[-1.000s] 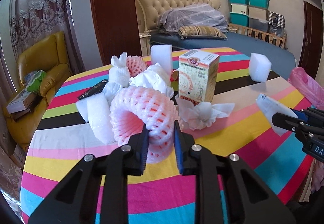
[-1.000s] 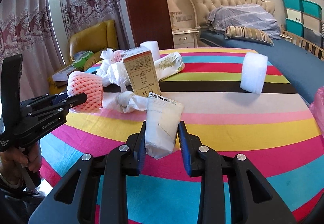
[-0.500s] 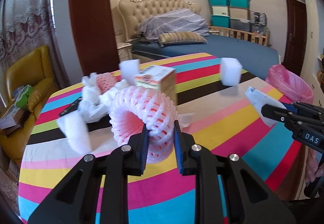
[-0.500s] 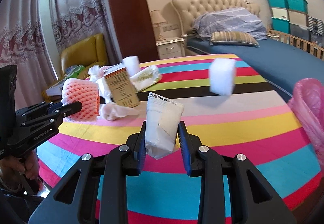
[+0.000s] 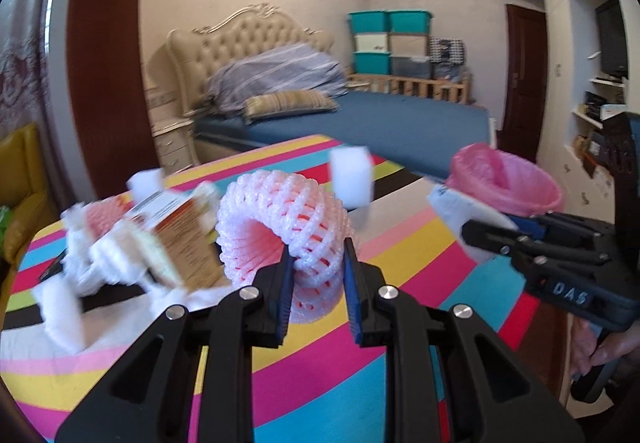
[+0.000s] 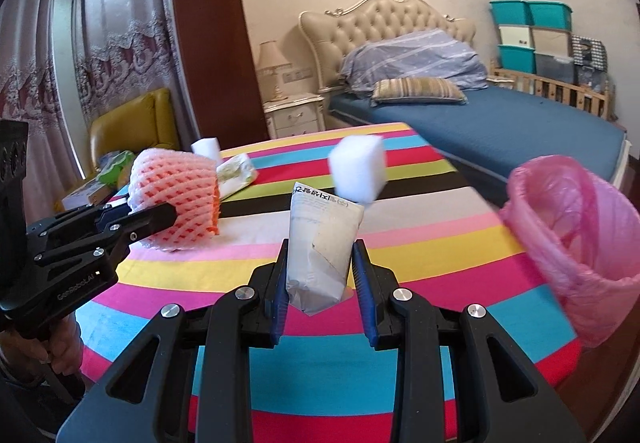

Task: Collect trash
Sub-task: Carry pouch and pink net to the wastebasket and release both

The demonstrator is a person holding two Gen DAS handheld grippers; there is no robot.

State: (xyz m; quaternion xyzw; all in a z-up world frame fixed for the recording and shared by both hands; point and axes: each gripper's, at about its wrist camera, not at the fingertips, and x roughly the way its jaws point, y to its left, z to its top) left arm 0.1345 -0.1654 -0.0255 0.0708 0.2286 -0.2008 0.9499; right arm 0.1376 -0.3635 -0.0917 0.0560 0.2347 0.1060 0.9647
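Note:
My left gripper (image 5: pixel 316 263) is shut on a pink foam fruit net (image 5: pixel 280 219), held above the striped table (image 5: pixel 400 259); the right wrist view shows that net (image 6: pixel 176 195) at the left. My right gripper (image 6: pixel 320 271) is shut on a white paper pouch (image 6: pixel 320 243) with printed text, seen also at the right of the left wrist view as the pouch (image 5: pixel 460 215). A bin lined with a pink bag (image 6: pixel 576 243) stands beyond the table's right edge, and the pink bag (image 5: pixel 504 179) lies just behind the pouch in the left wrist view.
On the table lie a white foam block (image 6: pixel 358 173), a small carton (image 5: pixel 176 239), crumpled white tissues (image 5: pixel 104 259), another foam piece (image 5: pixel 60 307) and a wrapper (image 6: pixel 236 175). A bed (image 6: pixel 480 123), yellow armchair (image 6: pixel 132 127) and nightstand (image 6: pixel 294 115) stand behind.
Both grippers have swung to the right with their loads. The pink bin has come into view and grown closer; the carton and tissues have slid to the left of the left wrist view.

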